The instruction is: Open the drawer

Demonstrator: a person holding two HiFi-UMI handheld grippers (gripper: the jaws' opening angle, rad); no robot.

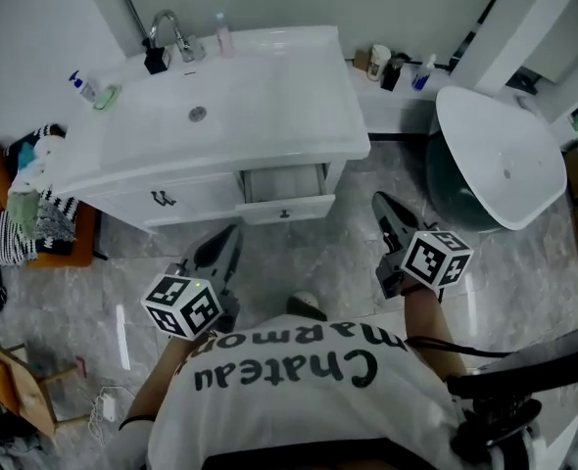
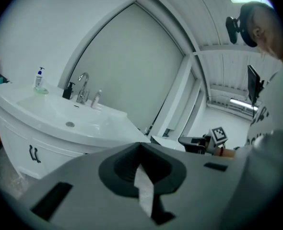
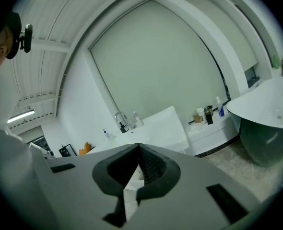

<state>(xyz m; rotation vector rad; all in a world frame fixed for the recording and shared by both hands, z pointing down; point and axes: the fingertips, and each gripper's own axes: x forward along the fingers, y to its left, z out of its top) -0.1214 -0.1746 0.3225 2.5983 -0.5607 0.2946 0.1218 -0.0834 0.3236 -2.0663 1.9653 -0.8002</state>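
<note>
1. The drawer (image 1: 289,207) sits at the centre of the head view, under the right end of the washbasin (image 1: 269,106). It is partly pulled out, and its inside shows above the front panel with its small knob (image 1: 285,213).
2. The right gripper (image 1: 385,207), lower and right of centre, is clenched on nothing and well apart from the drawer.
3. The left gripper (image 1: 226,240), lower left of centre, is likewise closed and empty; in its own view the jaws meet on bare air.
4. The opening looks largely done. If more travel is wanted, spread the right jaws first and come in level on the knob. Then close firmly and pull straight toward the body, not sideways.
5. Keep the left gripper clear of the cabinet door (image 1: 162,199) beside the drawer.
</note>
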